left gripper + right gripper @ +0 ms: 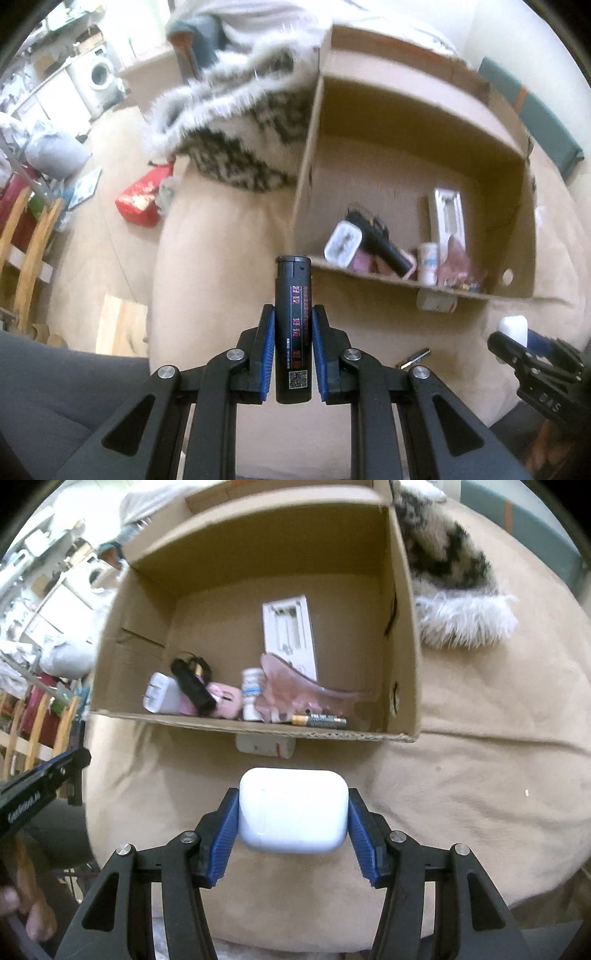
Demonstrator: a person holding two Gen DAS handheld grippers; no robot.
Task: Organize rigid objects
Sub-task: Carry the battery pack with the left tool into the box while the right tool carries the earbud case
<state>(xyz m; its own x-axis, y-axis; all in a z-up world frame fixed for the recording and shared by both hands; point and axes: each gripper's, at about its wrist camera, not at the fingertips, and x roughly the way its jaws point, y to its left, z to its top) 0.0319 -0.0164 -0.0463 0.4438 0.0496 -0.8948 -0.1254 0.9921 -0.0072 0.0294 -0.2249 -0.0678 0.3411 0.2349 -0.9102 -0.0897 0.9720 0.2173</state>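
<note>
My left gripper (293, 314) is shut on a black lighter (293, 295) held upright, in front of the near wall of the cardboard box (369, 110). My right gripper (293, 797) is shut on a white earbud case (293, 808), just short of the box (258, 546). The box holds a white charger plug (160, 698), a black tube (194, 686), a pink item (225, 699), a small white bottle (252, 692), a pink comb (295, 690), batteries (319, 720) and a white flat pack (290, 635). The right gripper also shows in the left wrist view (517, 339).
A white bottle (266, 746) lies on the beige cushion (480, 775) against the box's near wall. A furry black-and-white cloth (454, 576) lies right of the box. A small metal object (413, 358) lies on the cushion. A washing machine, wooden frame and red bag stand at the left.
</note>
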